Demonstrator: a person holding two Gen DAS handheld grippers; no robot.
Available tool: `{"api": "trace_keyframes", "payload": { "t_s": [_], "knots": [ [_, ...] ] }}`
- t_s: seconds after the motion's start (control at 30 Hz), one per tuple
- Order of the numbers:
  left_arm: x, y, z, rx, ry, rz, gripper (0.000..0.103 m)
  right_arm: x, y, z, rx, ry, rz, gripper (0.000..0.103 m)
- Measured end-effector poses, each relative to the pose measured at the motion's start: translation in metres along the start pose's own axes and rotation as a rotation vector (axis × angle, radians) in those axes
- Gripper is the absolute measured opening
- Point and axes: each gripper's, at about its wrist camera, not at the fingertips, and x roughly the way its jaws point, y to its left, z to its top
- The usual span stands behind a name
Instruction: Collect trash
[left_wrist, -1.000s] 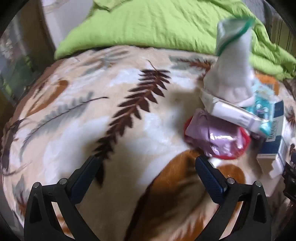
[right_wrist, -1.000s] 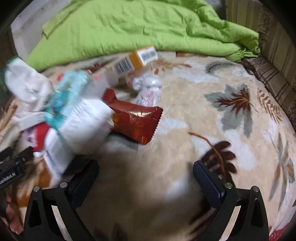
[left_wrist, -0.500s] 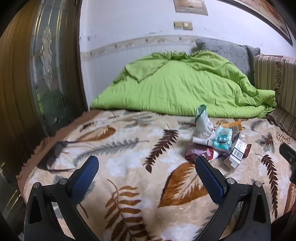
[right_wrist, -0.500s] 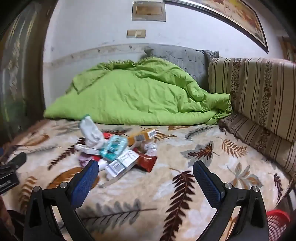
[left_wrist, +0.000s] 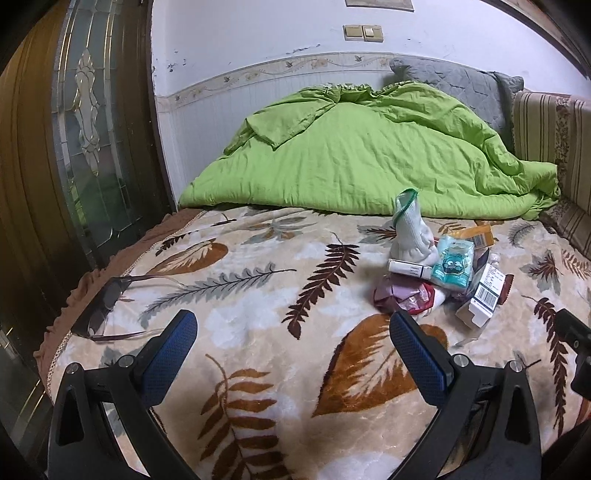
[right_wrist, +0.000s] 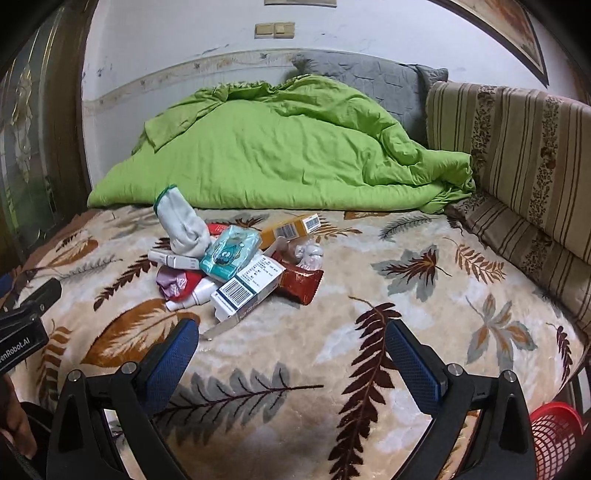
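Right wrist view: black right gripper (right_wrist: 291, 354) gapes empty over the leaf-patterned plush blanket (right_wrist: 424, 314). Left gripper (left_wrist: 293, 345) likewise spread. Mixed trash pile (right_wrist: 236, 266) sits mid-blanket

A leaf-patterned blanket (right_wrist: 369, 258) is spread over the bed, on which a trash pile (right_wrist: 236, 266) lies ahead-left of the right gripper (right_wrist: 291, 354), a green quilt (right_wrist: 277, 155) beyond.

left gripper (left_wrist: 291, 332): jaws spread wide, nothing between them, over leaf-print blanket (left_wrist: 258, 295) | trash pile (left_wrist: 439, 273) at 1 o'clock: white sock (left_wrist: 410, 236) upright, teal tissue pack (left_wrist: 453, 266), barcode box (left_wrist: 484, 299), purple wrapper (left_wrist: 395, 295) | glasses (left_wrist: 107, 299) at 9 o'clock, near blanket's edge | green duvet (left_wrist: 369, 158) at 12 o'clock
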Motion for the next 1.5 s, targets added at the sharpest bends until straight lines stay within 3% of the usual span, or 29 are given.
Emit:
{"api": "trace_keyframes", "payload": {
  "t_s": [1.5],
  "knots": [
    [0.0002, -0.0066, -0.0033, 0.009, 0.005, -0.015, 0.103, 0.0011, -0.0048, 0.0013, 0.006, 0.025, 0.006, 0.102]
  ]
}}
